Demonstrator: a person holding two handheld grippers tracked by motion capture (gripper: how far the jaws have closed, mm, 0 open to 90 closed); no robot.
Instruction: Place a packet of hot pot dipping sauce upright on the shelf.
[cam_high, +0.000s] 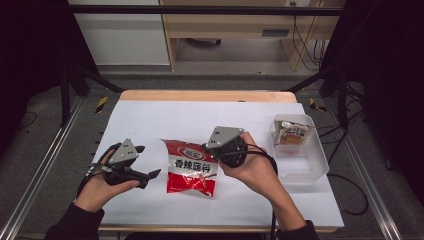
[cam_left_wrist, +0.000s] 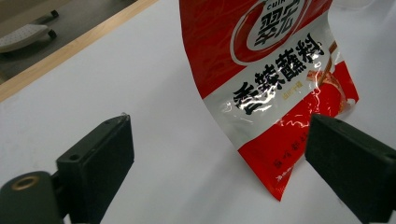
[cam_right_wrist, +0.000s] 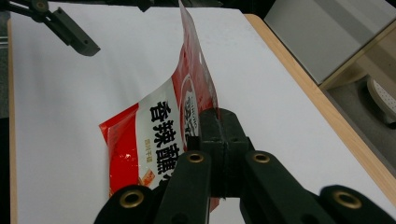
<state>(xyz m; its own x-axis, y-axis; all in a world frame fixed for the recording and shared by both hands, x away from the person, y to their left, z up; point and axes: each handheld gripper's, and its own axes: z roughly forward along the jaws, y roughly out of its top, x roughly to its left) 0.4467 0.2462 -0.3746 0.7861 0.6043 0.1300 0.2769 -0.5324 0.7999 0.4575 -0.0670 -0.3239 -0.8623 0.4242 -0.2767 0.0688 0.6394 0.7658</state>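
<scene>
The red seasoning packet is pinched at its edge by the right gripper and lifted off the middle of the table, probably so it can be carried right to the clear tub, while the left gripper is held wide with nothing in it.

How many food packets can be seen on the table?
2. The red seasoning packet is at the middle of the table, clamped in the right gripper. A smaller packet lies in the clear plastic bin at the right; others could be hidden under it.
</scene>
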